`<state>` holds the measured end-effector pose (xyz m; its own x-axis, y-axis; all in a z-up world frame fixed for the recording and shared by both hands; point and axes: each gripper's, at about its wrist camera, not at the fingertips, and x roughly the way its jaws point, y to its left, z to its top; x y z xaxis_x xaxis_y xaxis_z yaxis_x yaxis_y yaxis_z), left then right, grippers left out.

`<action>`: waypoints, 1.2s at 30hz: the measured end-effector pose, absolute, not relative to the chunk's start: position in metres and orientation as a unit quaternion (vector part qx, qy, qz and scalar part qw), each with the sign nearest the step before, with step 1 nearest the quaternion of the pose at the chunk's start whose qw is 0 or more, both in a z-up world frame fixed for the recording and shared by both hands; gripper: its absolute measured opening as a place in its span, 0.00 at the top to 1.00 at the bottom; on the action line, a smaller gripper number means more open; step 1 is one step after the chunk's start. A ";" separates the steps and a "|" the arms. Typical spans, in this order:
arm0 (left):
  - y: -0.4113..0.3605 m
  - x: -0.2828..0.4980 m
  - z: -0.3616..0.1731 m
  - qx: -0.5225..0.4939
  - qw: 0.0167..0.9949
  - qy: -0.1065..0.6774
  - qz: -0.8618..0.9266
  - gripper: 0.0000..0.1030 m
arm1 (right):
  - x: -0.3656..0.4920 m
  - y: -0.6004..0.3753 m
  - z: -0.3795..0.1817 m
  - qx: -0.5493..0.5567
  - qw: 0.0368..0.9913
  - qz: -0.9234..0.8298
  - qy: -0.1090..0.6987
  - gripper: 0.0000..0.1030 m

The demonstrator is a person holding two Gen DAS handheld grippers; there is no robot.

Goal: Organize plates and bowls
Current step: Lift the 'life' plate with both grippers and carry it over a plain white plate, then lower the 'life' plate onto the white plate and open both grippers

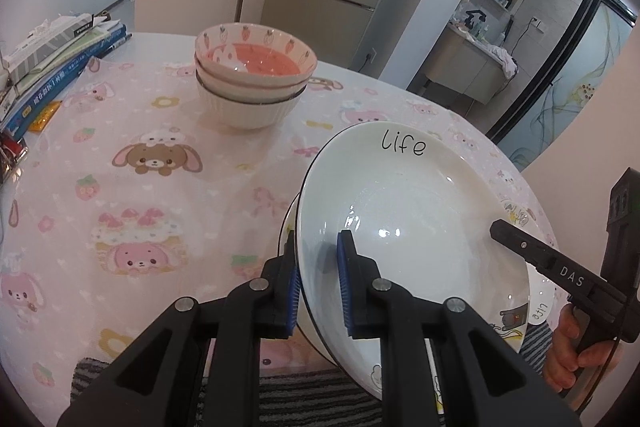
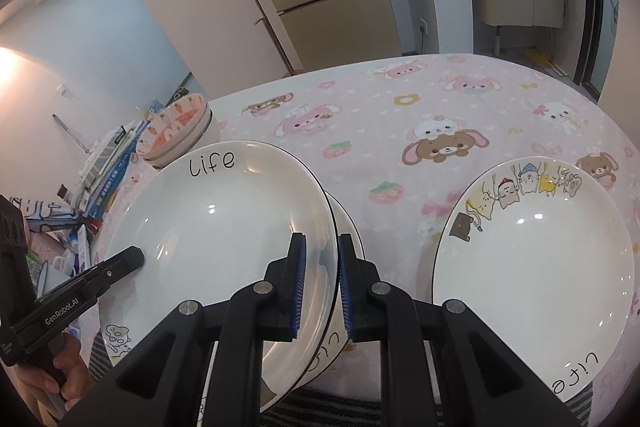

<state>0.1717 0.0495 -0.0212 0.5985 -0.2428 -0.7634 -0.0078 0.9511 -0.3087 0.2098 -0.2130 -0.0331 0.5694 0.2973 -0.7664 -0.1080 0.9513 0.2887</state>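
White plate (image 1: 420, 203) clamped by left claw (image 1: 318, 287), right claw (image 2: 322, 291) | bowl stack (image 1: 254, 79) beyond

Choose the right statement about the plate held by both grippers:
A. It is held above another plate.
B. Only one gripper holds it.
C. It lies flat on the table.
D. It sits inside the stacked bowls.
A: the left gripper and right gripper pinch opposite rims of the held plate, with another plate showing under it.
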 end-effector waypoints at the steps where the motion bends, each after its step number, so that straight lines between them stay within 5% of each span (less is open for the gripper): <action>1: 0.050 0.173 -0.024 -0.142 0.881 0.446 -0.066 0.87 | 0.210 -0.212 -0.036 0.104 0.878 0.114 0.452 0.83; 36: 0.027 0.178 -0.054 -0.009 0.893 0.450 0.011 0.84 | 0.211 -0.192 -0.069 0.033 0.877 0.088 0.472 0.83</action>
